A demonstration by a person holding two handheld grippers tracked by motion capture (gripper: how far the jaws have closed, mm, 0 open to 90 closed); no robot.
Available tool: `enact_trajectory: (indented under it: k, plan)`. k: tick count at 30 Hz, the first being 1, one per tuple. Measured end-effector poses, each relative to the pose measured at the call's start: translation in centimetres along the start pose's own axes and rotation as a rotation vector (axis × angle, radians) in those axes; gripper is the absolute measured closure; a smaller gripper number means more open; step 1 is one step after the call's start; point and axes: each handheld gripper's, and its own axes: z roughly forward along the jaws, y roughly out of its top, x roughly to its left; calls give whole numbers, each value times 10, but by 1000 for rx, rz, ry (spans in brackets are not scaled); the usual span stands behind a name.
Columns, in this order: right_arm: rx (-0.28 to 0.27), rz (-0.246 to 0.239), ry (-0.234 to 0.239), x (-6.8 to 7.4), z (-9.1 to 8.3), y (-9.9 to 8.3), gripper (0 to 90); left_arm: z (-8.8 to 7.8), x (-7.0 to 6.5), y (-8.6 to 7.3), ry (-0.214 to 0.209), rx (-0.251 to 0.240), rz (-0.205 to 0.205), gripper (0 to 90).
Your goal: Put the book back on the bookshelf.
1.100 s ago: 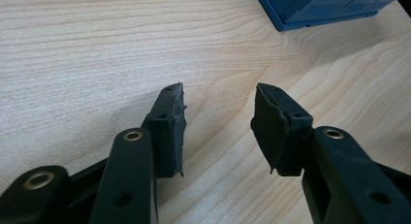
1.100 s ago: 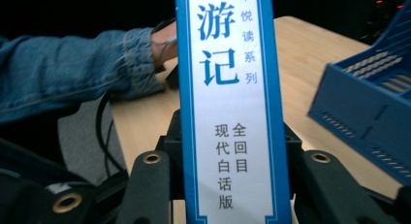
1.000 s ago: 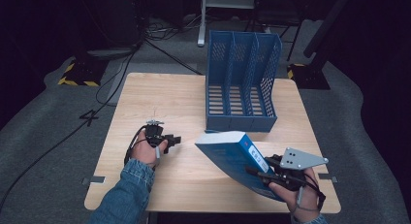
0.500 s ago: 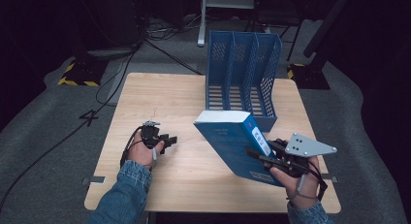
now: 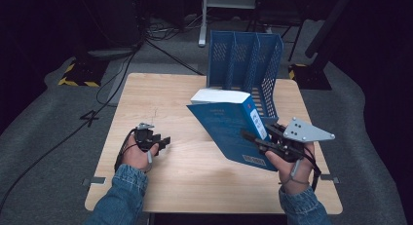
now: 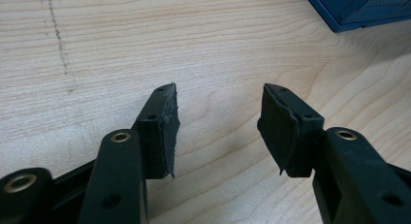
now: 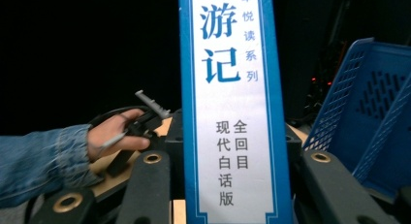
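Observation:
A thick blue book [image 5: 229,127] with white page edges is lifted off the table, tilted up, in front of the blue file rack [image 5: 243,64]. My right gripper [image 5: 265,137] is shut on the book's spine edge; the right gripper view looks straight at the white and blue spine [image 7: 232,107] between its jaws. My left gripper [image 5: 163,141] rests low over the bare table at the left, open, nothing between its pads [image 6: 167,132]. The left gripper [image 7: 145,120] and its hand also appear in the right gripper view, behind the book.
The wooden table [image 5: 160,98] carries the three-slot file rack at its back right; a corner of the rack [image 6: 358,8] appears in the left gripper view. Cables and dark floor surround the table.
The right gripper has raised the book and tipped it more upright, moving it toward the file rack. The left gripper has barely moved.

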Motion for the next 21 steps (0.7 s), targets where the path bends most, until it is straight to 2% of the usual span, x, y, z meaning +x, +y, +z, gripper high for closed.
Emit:
enact_trajectory:
  k: [10,14,21]
  plan:
    - [-65,-5,-58,-26,33,27,622,7,3,3,1,-28,10,470]
    - [-107,35,-88,-44,49,35,621,11,2,6,-6,-36,18,467]
    - [-167,76,-141,-62,64,37,621,14,3,9,-13,-40,6,467]
